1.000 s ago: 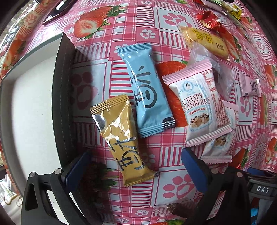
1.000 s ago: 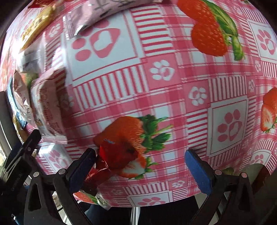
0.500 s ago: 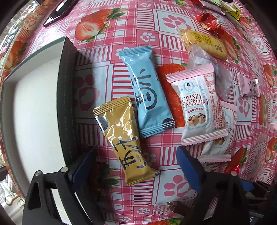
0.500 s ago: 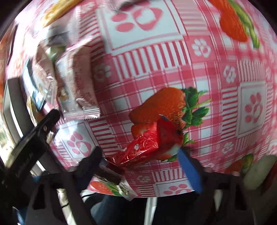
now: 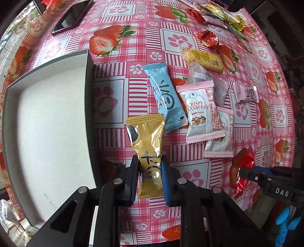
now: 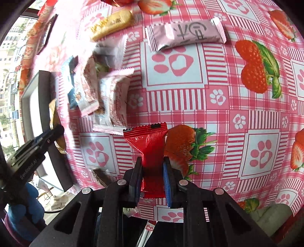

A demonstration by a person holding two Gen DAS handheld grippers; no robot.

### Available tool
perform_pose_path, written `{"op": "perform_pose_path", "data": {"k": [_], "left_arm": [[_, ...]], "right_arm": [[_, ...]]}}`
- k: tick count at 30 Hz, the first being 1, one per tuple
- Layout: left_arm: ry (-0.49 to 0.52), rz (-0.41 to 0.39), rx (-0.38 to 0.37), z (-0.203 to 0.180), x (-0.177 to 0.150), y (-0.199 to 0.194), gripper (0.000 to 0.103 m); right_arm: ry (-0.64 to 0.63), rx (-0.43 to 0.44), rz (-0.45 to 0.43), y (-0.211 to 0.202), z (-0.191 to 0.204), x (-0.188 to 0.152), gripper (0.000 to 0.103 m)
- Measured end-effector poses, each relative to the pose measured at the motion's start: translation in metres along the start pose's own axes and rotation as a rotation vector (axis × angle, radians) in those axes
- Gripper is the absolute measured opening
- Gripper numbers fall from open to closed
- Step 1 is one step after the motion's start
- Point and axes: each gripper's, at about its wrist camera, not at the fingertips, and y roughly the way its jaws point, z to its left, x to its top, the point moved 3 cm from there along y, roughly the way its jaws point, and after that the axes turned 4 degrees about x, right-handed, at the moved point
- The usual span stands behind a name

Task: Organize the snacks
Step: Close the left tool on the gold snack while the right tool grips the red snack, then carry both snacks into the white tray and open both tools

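My left gripper (image 5: 150,171) is shut on a gold snack packet (image 5: 147,140), held lifted beside the grey tray (image 5: 47,133) at the left. My right gripper (image 6: 153,172) is shut on a red snack packet (image 6: 150,144), held above the tablecloth; it also shows in the left wrist view (image 5: 243,165). On the table lie a blue packet (image 5: 165,98), two pink-white cranberry packets (image 5: 201,114), a yellow biscuit bar (image 5: 203,58) and a small pink packet (image 6: 188,34).
A phone (image 5: 70,17) lies at the far left of the strawberry tablecloth (image 5: 114,91). Several more wrapped sweets (image 5: 209,36) sit at the far right. The tray's dark wall (image 5: 89,106) stands just left of the gold packet.
Both grippers closed: the left took hold of the gold packet and lifted it, the right took hold of the red packet and raised it off the cloth.
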Motion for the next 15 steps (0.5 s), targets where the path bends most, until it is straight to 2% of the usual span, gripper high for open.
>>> {"op": "perform_pose_path", "data": {"k": [9,15], "left_arm": [[0.007,-0.040,-0.008,0.016,-0.015,-0.027,0.024],[-0.029,-0.077,-0.015,0.025,-0.019,-0.040,0.024]], "right_arm": [[-0.040,0.025,0.001,-0.039,0.009,0.031,0.021],[-0.103,0.021,-0.001,-0.046,0.045,0.047,0.021]]}}
